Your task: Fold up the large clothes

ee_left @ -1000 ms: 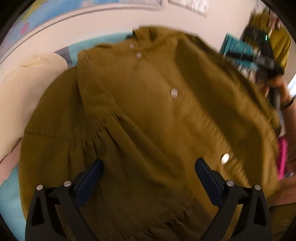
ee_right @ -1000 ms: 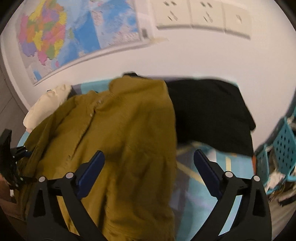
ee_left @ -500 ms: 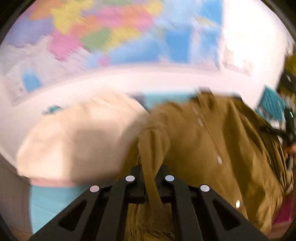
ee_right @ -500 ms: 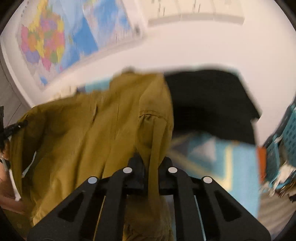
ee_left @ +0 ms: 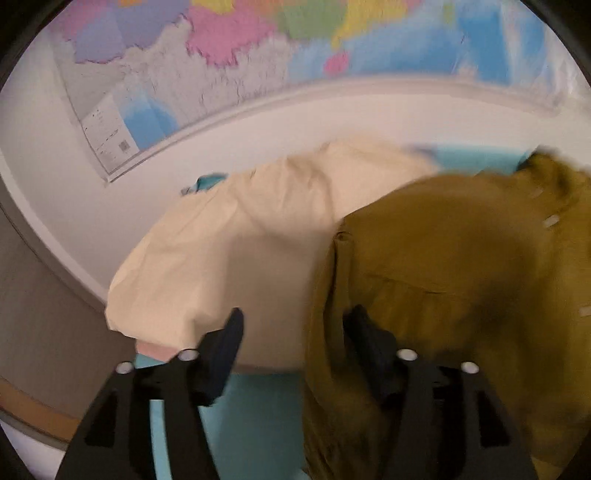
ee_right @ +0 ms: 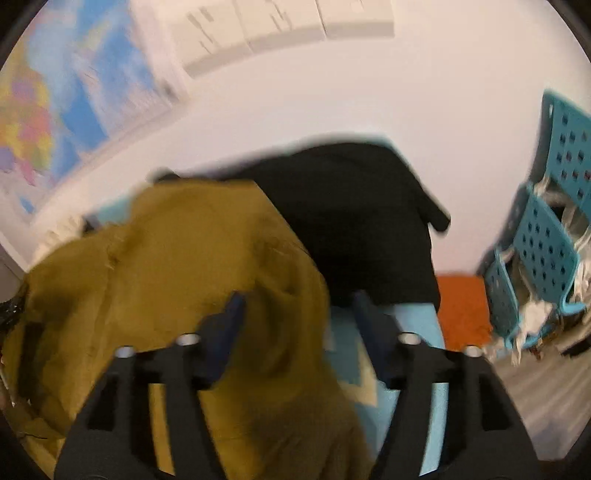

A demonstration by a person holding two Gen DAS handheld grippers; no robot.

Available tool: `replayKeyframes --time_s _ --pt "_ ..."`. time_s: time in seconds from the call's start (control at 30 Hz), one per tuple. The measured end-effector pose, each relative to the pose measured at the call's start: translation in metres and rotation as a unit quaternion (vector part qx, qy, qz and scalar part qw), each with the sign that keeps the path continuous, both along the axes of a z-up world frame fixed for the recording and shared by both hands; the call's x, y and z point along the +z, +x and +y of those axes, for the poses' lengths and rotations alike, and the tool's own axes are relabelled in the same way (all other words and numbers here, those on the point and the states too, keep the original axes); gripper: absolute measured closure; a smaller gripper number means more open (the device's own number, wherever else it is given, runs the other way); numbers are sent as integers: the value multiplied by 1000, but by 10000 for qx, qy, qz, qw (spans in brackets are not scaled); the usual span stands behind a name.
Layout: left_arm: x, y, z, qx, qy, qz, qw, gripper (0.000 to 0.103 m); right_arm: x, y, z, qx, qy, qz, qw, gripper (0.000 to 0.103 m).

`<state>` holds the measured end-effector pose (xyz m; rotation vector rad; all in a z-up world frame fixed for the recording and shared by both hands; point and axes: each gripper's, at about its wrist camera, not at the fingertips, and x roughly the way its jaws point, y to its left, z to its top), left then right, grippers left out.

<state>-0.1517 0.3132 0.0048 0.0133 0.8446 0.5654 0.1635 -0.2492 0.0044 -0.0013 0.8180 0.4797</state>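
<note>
The left claw (ee_left: 293,332) and right claw (ee_right: 295,317) are seen opening; the mustard shirt (ee_left: 461,277) edge is draped between each, running toward 12 o'clock.

Behind your work surface, a white wall (ee_right: 332,103) carries a large political map (ee_left: 295,48), its countries in pink, green, yellow and lilac against blue seas, with a legend box at its lower left corner. To the map's right you see a row of white wall sockets (ee_right: 288,26), blurred. The surface itself wears a turquoise cover (ee_left: 255,424) bearing pale geometric shapes. At your far right stand turquoise perforated plastic crates (ee_right: 546,240) stuffed with crumpled white items, beside an orange patch (ee_right: 461,306) and grey wood-look flooring (ee_right: 546,398). Warm indoor light falls evenly.
</note>
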Motion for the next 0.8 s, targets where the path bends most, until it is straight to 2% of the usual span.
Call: replayKeyframes --time_s 0.03,0.07,0.1,0.13,0.2,0.3,0.33,0.37,0.4,0.43,0.47,0.5,0.53,0.57,0.6,0.63,0.67,0.7,0.73,0.8 --pt "12 -13 -9 -228 -142 -228 9994 37 8 -9 3 74 41 -118 9999 35" --pt "20 -24 -16 -433 -277 -361 9980 26 19 -23 8 331 177 -198 9991 35" --pt "26 -33 -26 -641 -399 -461 9961 22 27 -39 14 681 355 -246 9967 35" --pt "31 -48 -43 -964 -549 -604 9920 22 33 -50 22 943 420 -306 9942 34" --pt "32 -68 -74 -1420 -653 -607 9859 19 40 -89 46 1675 378 -497 9839 30" --pt "16 -90 -106 -1845 -978 -456 9769 15 38 -146 86 2865 513 -477 9555 27" --pt "10 -93 -119 -1930 -1164 -354 9736 14 34 -169 103 3357 550 -430 9394 27" --pt "2 -94 -127 -1978 -1341 -227 9708 14 32 -184 115 3632 544 -404 9293 26" --pt "-6 -94 -136 -1967 -1430 -53 9700 14 27 -204 129 4008 479 -396 9141 25" --pt "-15 -94 -144 -1818 -1368 113 9737 14 23 -222 141 4323 415 -409 8998 24" --pt "-20 -92 -145 -1735 -1447 134 9740 15 19 -234 149 4555 390 -390 8885 23" --pt "-27 -91 -143 -1595 -1740 65 9717 23 14 -245 156 4743 328 -375 8789 23" --pt "-32 -91 -141 -1466 -1836 39 9720 33 9 -257 165 4908 172 -408 8701 23" --pt "-35 -90 -140 -1317 -1844 60 9740 59 1 -270 173 5043 -87 -482 8621 23" --pt "-40 -88 -136 -1135 -1905 120 9750 78 -6 -277 180 5107 -270 -497 8579 23" --pt "-42 -87 -130 -1073 -1971 109 9744 86 -14 -280 184 5162 -451 -492 8539 27" --pt "-40 -88 -126 -1028 -1960 51 9752 97 -22 -286 189 5174 -710 -575 8509 42" --pt "-33 -92 -123 -974 -1823 -22 9784 98 -29 -287 191 5134 -925 -641 8507 53" --pt "-23 -96 -118 -927 -1737 -109 9804 98 -32 -287 192 5075 -1010 -601 8536 70" --pt "-6 -106 -107 -891 -1674 -309 9814 100 -26 -270 187 4947 -625 -308 8663 77"
